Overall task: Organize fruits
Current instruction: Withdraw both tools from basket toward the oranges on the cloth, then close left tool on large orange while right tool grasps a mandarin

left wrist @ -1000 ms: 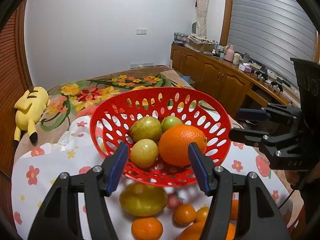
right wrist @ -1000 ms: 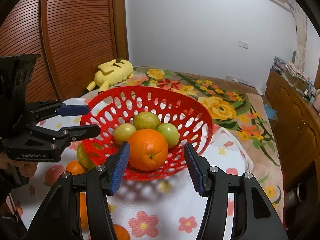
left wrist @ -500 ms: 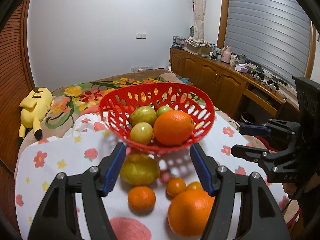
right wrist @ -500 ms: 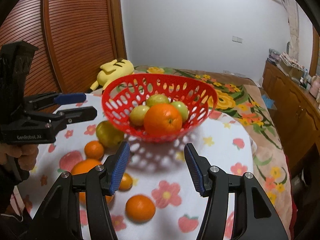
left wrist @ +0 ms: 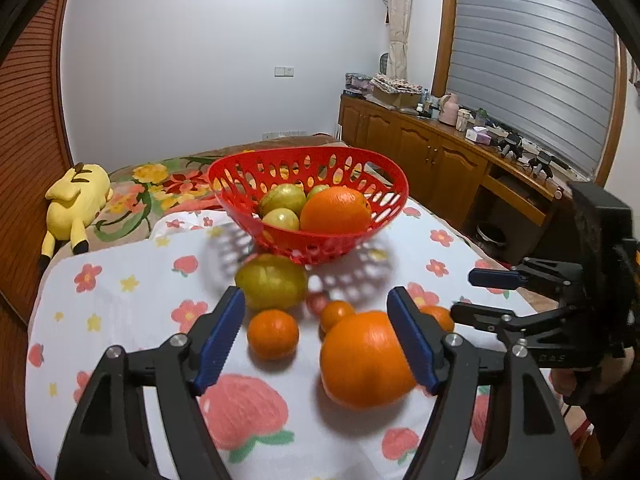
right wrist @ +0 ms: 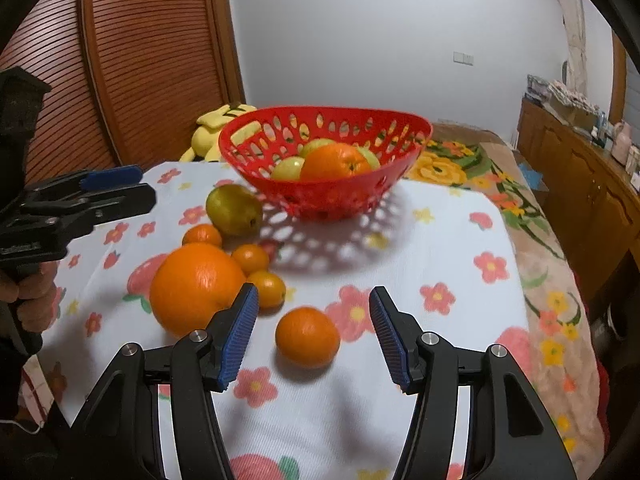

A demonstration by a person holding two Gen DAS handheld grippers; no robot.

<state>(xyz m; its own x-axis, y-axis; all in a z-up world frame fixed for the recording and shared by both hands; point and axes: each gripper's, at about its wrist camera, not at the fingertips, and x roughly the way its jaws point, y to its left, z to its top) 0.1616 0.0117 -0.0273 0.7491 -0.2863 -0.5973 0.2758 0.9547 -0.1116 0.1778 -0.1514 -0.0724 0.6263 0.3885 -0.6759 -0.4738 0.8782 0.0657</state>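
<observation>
My left gripper (left wrist: 316, 340) is opening, empty, near the basket (left wrist: 384, 176); right gripper (right wrist: 312, 340) half open around a tangerine (right wrist: 307, 337), not gripping.

The left gripper (left wrist: 316, 340) tilts downward, its jaws opening; the right gripper (right wrist: 312, 338) tilts downward too, jaws parted.

Sitting at the far side of the tablecloth (right wrist: 420, 264): a basket (right wrist: 256, 148) holding a large orange (right wrist: 336, 162) in front and guavas (right wrist: 289, 168) behind it. Lying just before the basket, to its left: a pear (right wrist: 234, 210). Clustering nearer: three small tangerines (right wrist: 250, 258) beside a big orange (right wrist: 196, 288). Resting apart, nearest: one tangerine (right wrist: 307, 336). Lying behind the table, on the bed: a plush toy (left wrist: 76, 196).
</observation>
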